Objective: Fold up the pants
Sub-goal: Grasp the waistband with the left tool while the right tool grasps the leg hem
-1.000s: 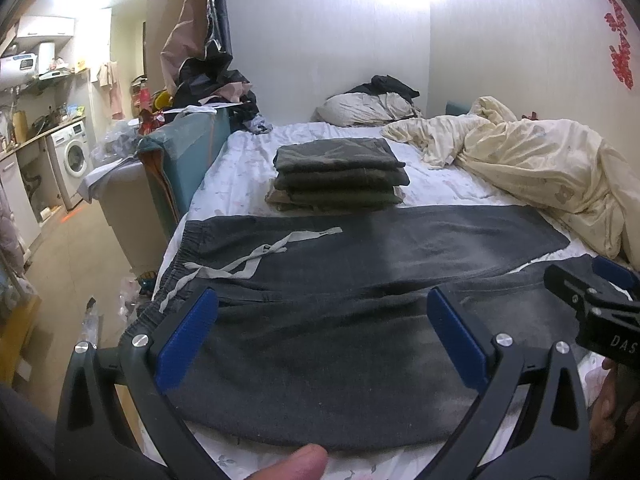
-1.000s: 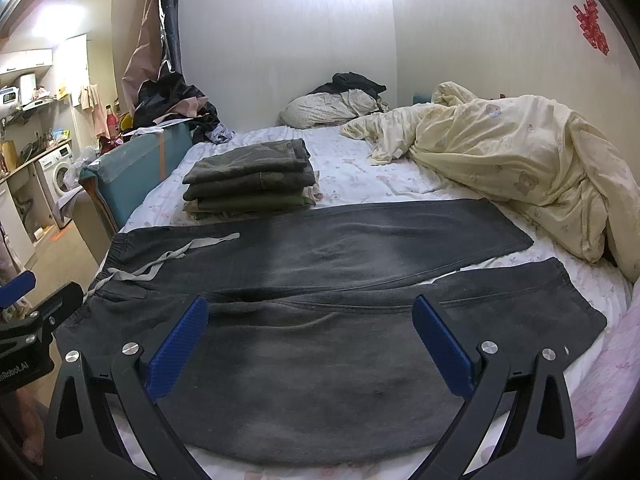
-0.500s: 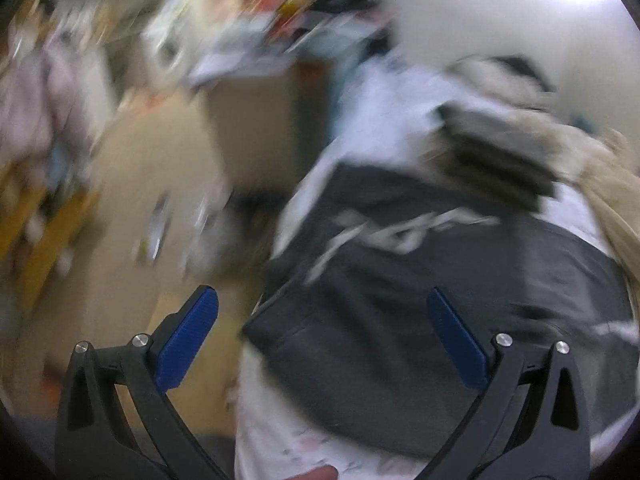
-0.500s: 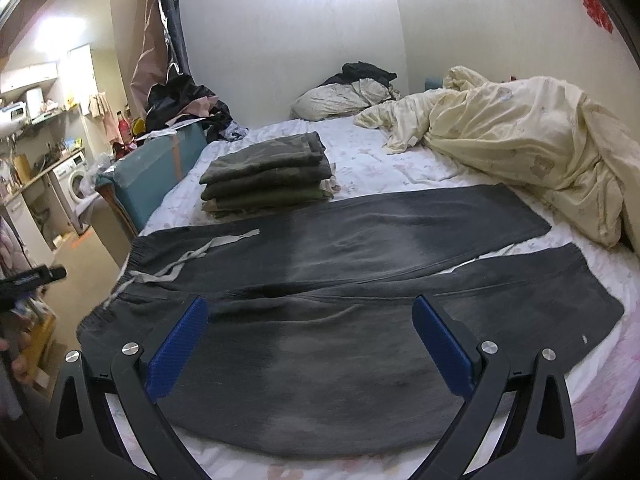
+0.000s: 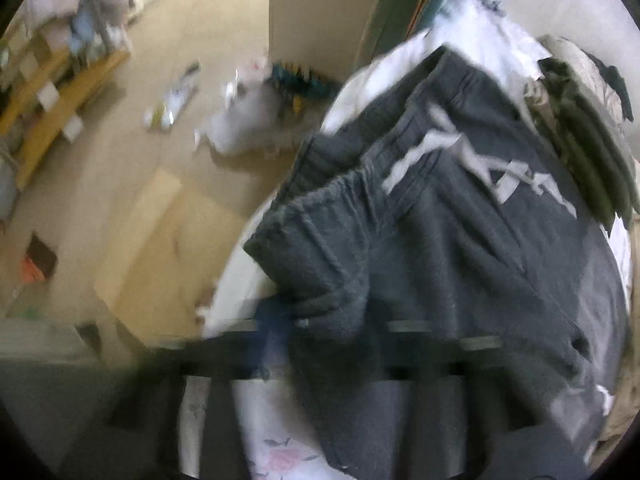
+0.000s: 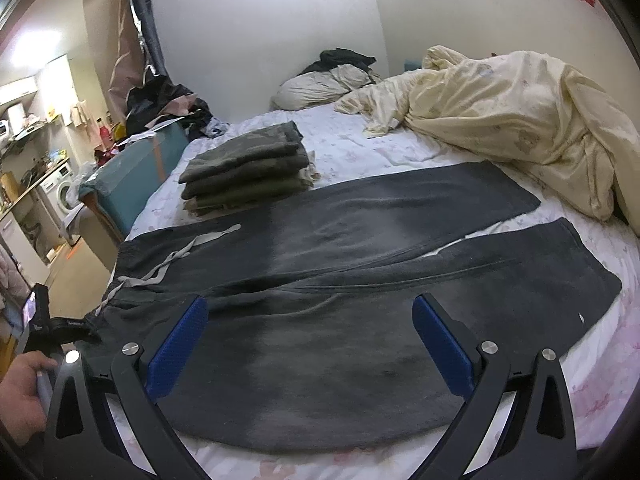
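My left claw (image 5: 304, 320) points steeply down at the waistband corner of the dark grey pants (image 6: 320, 300), at the edge of the bed (image 6: 360, 148). Its jaws have just been closing, and the view from it is smeared with blur. A bunched fold of the waistband sits right at the fingers, so I read the left claw as closed on the pants there, though the pads themselves are hard to make out. Beyond the corner I see the pale drawstring (image 5: 448, 140) lying across the front of the pants, and the floor (image 5: 120, 200) off to the side.

My right claw (image 6: 308, 344) hovers over the near leg of the pants with its blue pads (image 6: 178, 348) spread wide and nothing between them. The pants lie flat across the bed, waistband toward my left hand (image 6: 22, 384), the two legs spread apart. A stack of folded olive garments (image 6: 248, 168) sits behind the pants, near the waistband end. A crumpled cream duvet (image 6: 500, 120) is heaped behind the leg ends.
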